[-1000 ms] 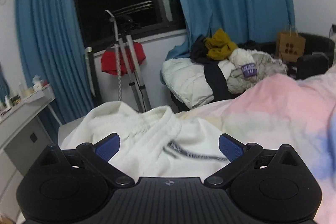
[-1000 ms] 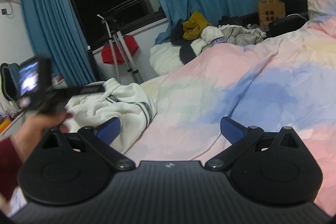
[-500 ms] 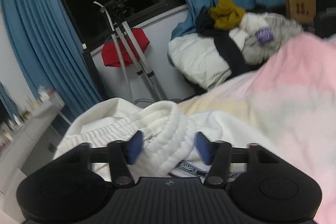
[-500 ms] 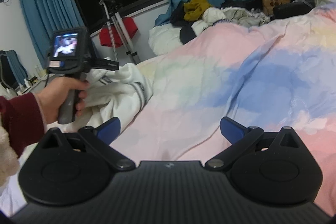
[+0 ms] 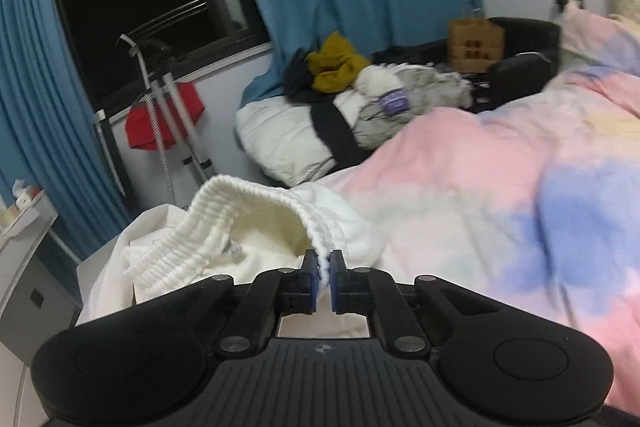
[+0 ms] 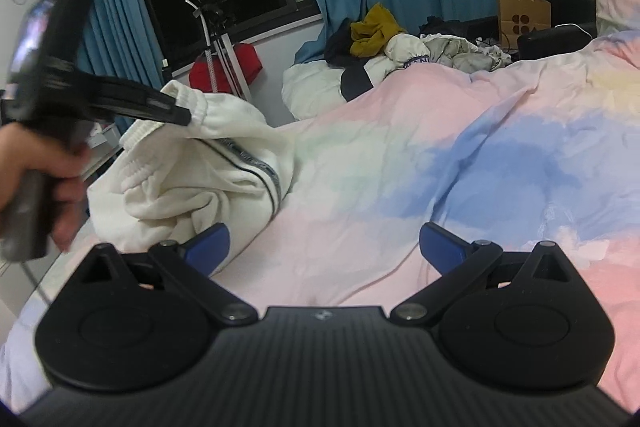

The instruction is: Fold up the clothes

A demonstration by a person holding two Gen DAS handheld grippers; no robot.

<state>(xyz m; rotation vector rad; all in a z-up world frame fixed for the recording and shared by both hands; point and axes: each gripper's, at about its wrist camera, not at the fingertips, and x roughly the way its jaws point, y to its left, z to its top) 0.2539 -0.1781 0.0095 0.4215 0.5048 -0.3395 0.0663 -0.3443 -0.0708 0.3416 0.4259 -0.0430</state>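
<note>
A white garment (image 6: 208, 163) with a ribbed elastic waistband and a dark striped side band lies bunched at the left edge of the bed. My left gripper (image 5: 324, 275) is shut on the ribbed waistband (image 5: 256, 203) and holds it lifted. In the right wrist view the left gripper (image 6: 176, 113) pinches that waistband from the left. My right gripper (image 6: 322, 243) is open and empty, low over the pastel duvet (image 6: 460, 155), just right of the garment.
A pile of clothes (image 6: 384, 47) sits on a white pillow beyond the bed. A tripod (image 6: 218, 47) with a red item stands by the window. A paper bag (image 6: 522, 15) and black chair are at the back right. A white cabinet (image 5: 24, 251) stands at the left.
My left gripper closed on the garment's ribbed waistband and lifted it, swinging to the right. My right gripper stayed open over the duvet.
</note>
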